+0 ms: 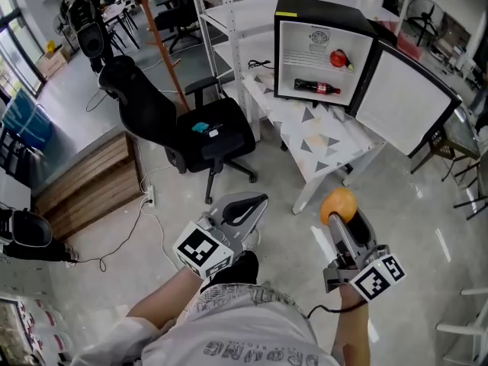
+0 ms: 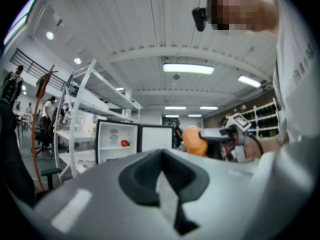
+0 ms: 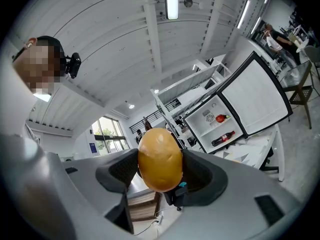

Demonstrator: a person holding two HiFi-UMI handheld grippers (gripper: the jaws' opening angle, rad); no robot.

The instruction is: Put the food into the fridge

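My right gripper [image 1: 340, 209] is shut on an orange-yellow fruit [image 1: 338, 203], which fills the space between the jaws in the right gripper view as the fruit [image 3: 159, 158]. My left gripper [image 1: 245, 208] is shut with nothing in it; its jaws meet in the left gripper view [image 2: 161, 170]. A small black fridge [image 1: 293, 8] stands on a white table [image 1: 335, 139] ahead, its door [image 1: 400, 99] swung open to the right. Inside sit a red fruit [image 1: 338, 58] on the shelf and a cola bottle [image 1: 317, 88] lying on the bottom.
A black office chair [image 1: 187, 132] stands left of the table, between me and the fridge. A wooden pallet [image 1: 84, 181] lies on the floor at left, with cables beside it. A white shelving frame [image 1: 229, 29] rises behind the table.
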